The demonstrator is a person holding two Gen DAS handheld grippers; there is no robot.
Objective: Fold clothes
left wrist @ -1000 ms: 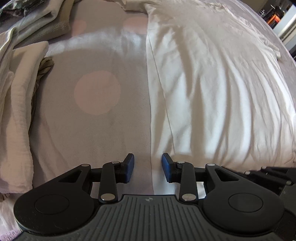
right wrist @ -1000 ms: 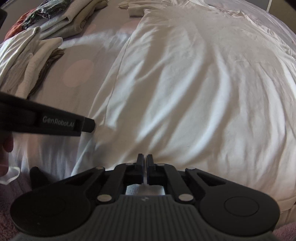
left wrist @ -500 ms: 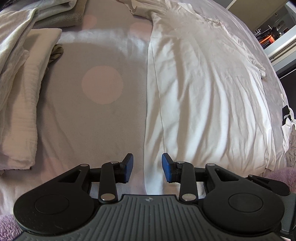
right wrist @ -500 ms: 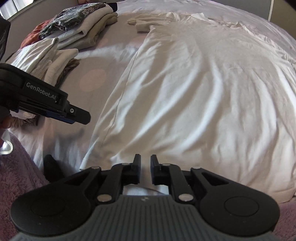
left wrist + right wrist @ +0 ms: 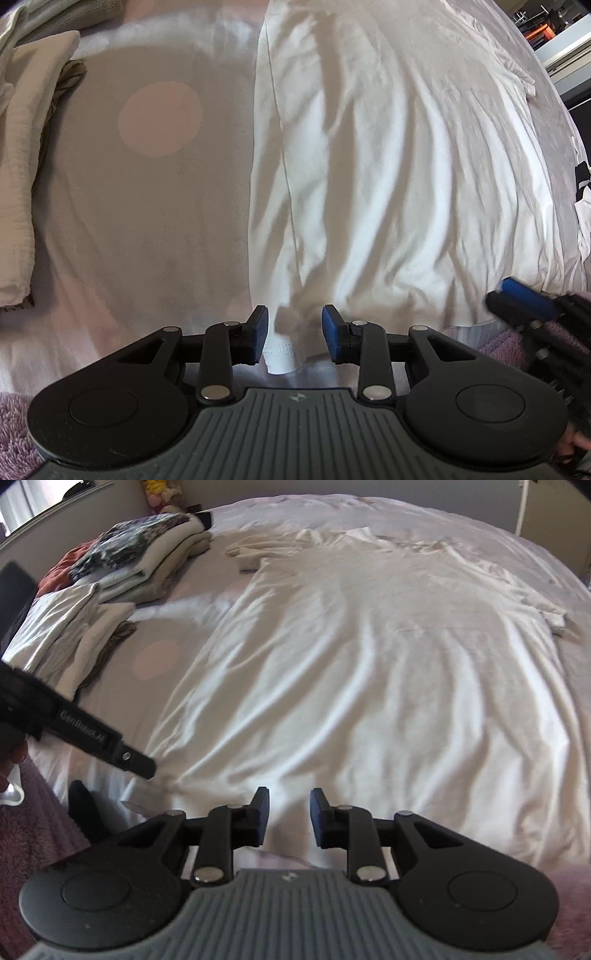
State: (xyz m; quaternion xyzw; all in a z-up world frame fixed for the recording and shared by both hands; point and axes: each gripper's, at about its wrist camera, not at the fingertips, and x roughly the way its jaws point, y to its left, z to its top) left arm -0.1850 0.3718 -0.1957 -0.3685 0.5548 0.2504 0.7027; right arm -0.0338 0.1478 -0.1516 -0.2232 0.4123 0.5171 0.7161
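A white T-shirt (image 5: 369, 672) lies spread flat on the bed, collar at the far end and hem toward me. In the left wrist view my left gripper (image 5: 294, 334) is open at the shirt's (image 5: 388, 166) near left hem corner (image 5: 282, 354), which lies loose between the blue pads. My right gripper (image 5: 289, 816) is open just over the hem's middle, holding nothing. From the right wrist view, the left gripper's dark fingers (image 5: 125, 755) reach in from the left edge. At the right edge of the left wrist view, the right gripper's blue fingertips (image 5: 524, 293) show.
Stacks of folded clothes (image 5: 147, 554) sit at the far left of the bed, with cream folded cloth (image 5: 22, 166) nearer. The grey sheet with pink dots (image 5: 159, 118) is bare left of the shirt. Purple fuzzy fabric (image 5: 44, 830) lines the near edge.
My right gripper has opened, let go of the hem, and drawn back. My left gripper has moved so the hem corner sits between its open fingers.
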